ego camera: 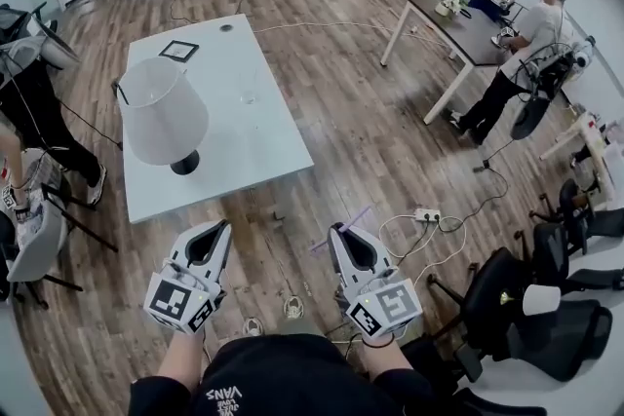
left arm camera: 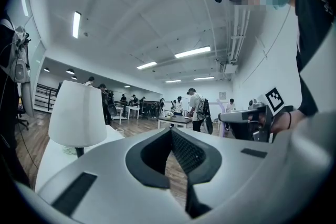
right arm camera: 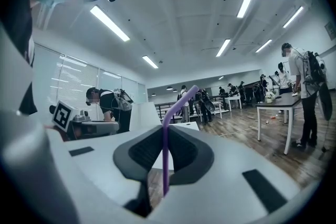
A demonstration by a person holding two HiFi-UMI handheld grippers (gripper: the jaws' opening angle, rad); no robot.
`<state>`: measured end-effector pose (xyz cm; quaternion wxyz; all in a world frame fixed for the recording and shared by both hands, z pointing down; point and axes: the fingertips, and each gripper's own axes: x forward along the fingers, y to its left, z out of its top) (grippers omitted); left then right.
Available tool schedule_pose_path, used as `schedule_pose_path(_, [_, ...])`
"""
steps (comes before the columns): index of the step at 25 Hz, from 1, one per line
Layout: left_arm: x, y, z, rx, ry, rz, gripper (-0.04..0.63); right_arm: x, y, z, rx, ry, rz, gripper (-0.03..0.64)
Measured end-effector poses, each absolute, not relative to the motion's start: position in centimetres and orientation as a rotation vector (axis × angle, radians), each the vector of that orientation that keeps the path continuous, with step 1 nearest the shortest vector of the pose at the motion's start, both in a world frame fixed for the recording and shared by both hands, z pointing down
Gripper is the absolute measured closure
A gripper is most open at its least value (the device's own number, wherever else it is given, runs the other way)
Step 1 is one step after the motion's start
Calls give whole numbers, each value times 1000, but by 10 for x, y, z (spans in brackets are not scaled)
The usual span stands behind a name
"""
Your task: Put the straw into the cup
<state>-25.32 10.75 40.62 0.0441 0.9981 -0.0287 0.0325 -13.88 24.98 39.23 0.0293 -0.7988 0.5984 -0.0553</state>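
The right gripper (right arm camera: 164,132) is closed on the purple straw (right arm camera: 165,160), which is pinched upright between the dark pads. The straw's lower end is hidden behind the gripper body. Its upper part is bent off to the right above the tips. In the head view only a short slanted length of the straw is shown at the jaw tips, low over the wooden floor (ego camera: 370,141).

The left gripper (left arm camera: 170,131) is seen with its jaws drawn together at the tips, and nothing is held between them. A strip of floor is glimpsed through the gap lower down. Both grippers are held side by side, near the person's body and short of the white table (ego camera: 234,151). The hands behind them are largely covered by the marker cubes.

On the table a white-shaded lamp (ego camera: 161,112) is stood near the left edge. To its right, toward the table's middle, a small clear cup (ego camera: 249,96) is faintly made out; its outline is hard to read against the white top. The cup is well apart from the straw.
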Motion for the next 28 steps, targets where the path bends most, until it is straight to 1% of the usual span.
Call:
schedule_pose_path(18, [-172,101,415,3043,-297,104,584,-36,230,406,-2332,1988,-188,577])
schedule_pose_path(28, [-139,75,426,3033,-303,112,584,-2,203,412,-2330,1990,-201,577])
